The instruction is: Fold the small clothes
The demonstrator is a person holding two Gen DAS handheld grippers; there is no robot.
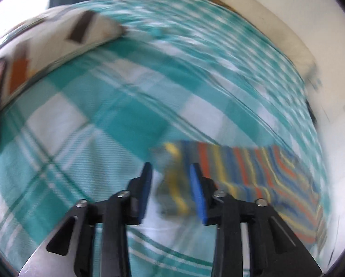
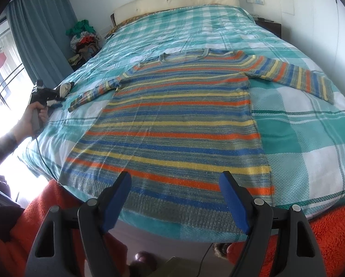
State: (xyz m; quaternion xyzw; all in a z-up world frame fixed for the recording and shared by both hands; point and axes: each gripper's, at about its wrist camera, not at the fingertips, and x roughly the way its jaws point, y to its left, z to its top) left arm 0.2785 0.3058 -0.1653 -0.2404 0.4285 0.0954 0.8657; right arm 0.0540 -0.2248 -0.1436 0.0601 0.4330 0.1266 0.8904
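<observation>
A striped sweater [image 2: 177, 124] was laid flat on the bed [image 2: 311, 138]. The left gripper [image 1: 171, 173] was held with jaws spread around the left cuff [image 1: 172, 184], unpinched; the right gripper [image 2: 175, 180], near the hem, was spread and empty.

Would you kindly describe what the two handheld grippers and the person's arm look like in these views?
Both the left gripper and the right gripper have black angular plastic fingers with silver pivot pins and blue pads on the inner faces. Bare metal plates show beneath the left one. Seen from the right wrist view, the left one has a grey handle; the forearm seems tattooed and sleeveless.
</observation>
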